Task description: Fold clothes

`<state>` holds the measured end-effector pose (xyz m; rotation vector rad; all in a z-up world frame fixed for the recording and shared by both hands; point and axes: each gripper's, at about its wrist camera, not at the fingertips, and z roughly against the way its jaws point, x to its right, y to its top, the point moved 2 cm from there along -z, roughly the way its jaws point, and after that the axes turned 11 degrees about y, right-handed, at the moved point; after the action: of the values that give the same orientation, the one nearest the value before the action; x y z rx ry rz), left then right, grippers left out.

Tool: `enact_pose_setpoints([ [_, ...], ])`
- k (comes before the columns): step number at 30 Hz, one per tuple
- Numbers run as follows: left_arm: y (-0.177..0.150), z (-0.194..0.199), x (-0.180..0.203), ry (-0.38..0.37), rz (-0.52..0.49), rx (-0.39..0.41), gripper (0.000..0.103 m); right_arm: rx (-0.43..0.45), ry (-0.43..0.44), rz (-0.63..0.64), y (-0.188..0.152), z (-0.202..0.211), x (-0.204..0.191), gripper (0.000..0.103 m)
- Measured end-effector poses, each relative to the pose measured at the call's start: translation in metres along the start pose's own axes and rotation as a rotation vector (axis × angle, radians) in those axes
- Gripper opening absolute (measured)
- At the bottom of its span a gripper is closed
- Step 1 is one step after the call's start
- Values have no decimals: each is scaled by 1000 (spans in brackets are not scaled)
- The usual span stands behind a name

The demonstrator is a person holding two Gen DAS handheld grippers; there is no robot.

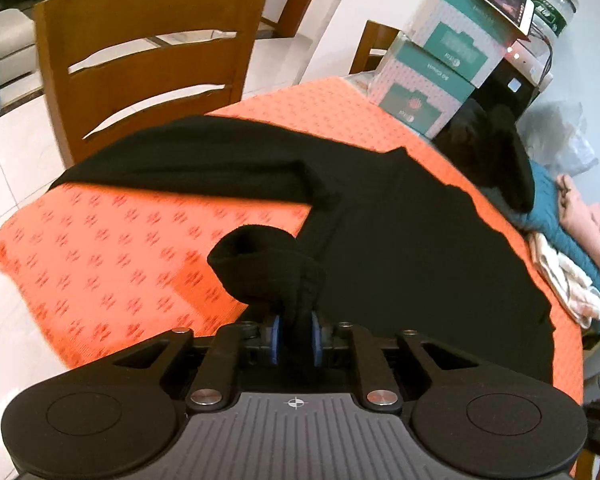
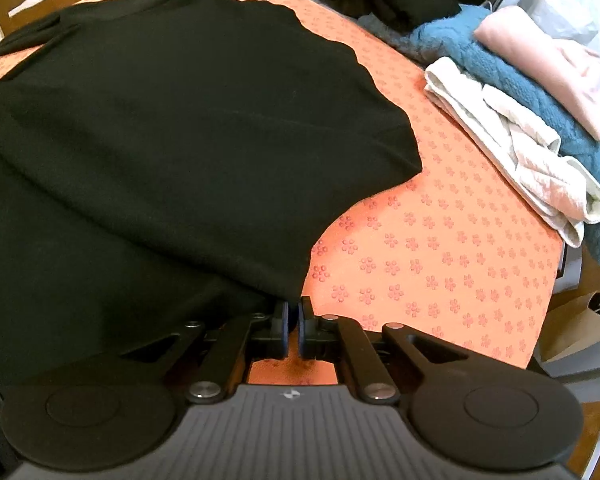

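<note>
A: The left wrist camera looks steeply down along its fingers at the black sweater (image 1: 400, 240), close, with the chair (image 1: 148, 64) far behind.

B: The right wrist camera tilts steeper, equally near. Both share the sweater, orange tablecloth (image 2: 440, 264) and folded pile (image 2: 540, 92).

Even indoor light, soft shadows; fisheye bends the edges (left view motion-blurred), black fabric lacks detail.

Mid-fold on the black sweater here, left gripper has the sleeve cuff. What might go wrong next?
1. The left gripper pinches only a bunched sleeve cuff; the thick roll may slip out.
2. The right gripper is shut at the black sweater hem corner, but cloth between its pads is unclear, so that corner may stay behind.
3. The folded clothes pile lies close; a wide swing could disturb it.
</note>
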<state>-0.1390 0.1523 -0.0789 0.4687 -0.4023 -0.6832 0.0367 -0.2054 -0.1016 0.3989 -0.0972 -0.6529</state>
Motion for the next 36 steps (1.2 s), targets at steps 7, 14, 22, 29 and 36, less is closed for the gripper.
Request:
enact_pose_setpoints([
  [7, -25, 27, -36, 31, 71, -24, 48, -21, 15, -1, -1, 14, 2, 6],
  [14, -26, 36, -49, 40, 164, -1, 59, 32, 58, -4, 6, 33, -2, 10],
  [22, -28, 14, -39, 37, 173, -34, 46, 28, 120, 217, 15, 22, -41, 27],
  [29, -24, 20, -40, 50, 159, -33, 5, 17, 52, 454, 15, -2, -74, 14],
  [36, -23, 51, -47, 55, 166, -46, 5, 58, 32, 494, 20, 18, -71, 1],
])
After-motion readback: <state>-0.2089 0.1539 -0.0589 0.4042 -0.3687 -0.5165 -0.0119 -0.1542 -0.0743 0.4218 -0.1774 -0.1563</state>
